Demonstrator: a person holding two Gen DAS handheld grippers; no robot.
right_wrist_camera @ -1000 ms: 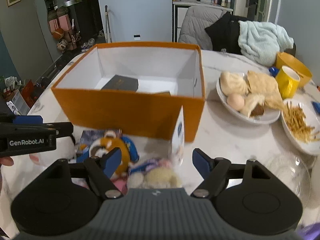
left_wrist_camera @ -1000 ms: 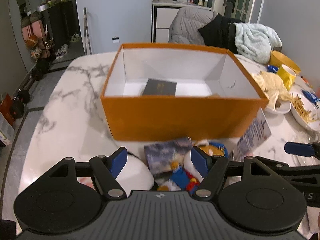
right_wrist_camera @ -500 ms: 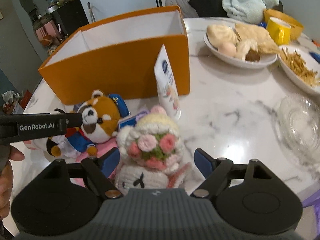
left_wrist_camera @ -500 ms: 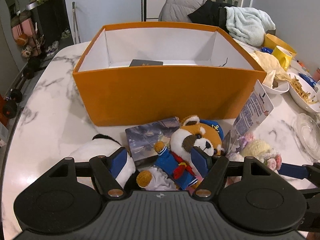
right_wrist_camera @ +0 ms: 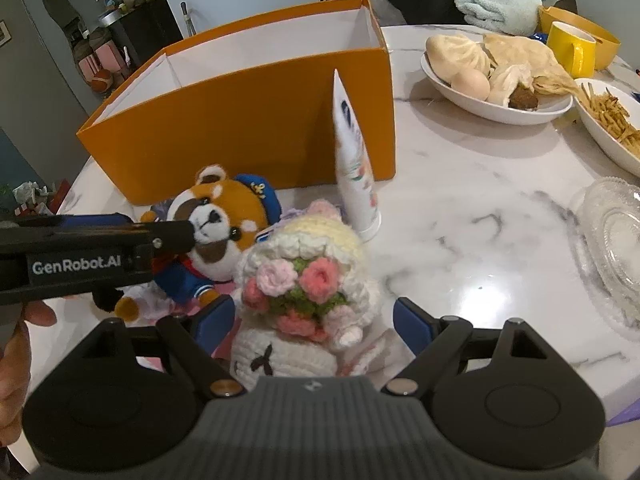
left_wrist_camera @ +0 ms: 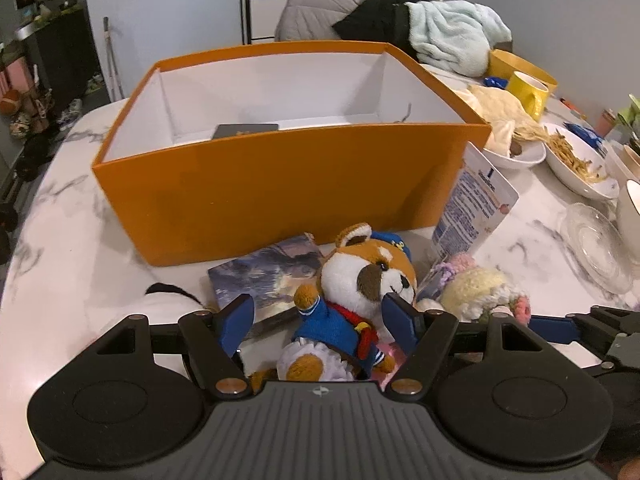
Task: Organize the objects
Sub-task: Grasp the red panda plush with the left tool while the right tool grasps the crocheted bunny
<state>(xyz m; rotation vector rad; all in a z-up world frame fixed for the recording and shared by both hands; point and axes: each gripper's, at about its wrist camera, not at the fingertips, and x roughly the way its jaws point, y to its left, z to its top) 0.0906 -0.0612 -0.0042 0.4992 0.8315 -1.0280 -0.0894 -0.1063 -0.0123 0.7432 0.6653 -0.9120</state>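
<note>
Both tilted down: left claw (left_wrist_camera: pixel 318 320) open around fox plush (left_wrist_camera: pixel 360 280), right claw (right_wrist_camera: pixel 314 316) opening around crochet doll (right_wrist_camera: pixel 304 280)

Ahead of the gripper, a white marble table (left_wrist_camera: pixel 60 216) runs toward a pale wall (left_wrist_camera: pixel 168 4). Beyond its far edge a chair (left_wrist_camera: pixel 316 12) is draped with a grey coat, dark cloth and a mint blanket (left_wrist_camera: pixel 456 36). Far left, a dark shelf (left_wrist_camera: pixel 44 52) stands on a grey floor.
</note>
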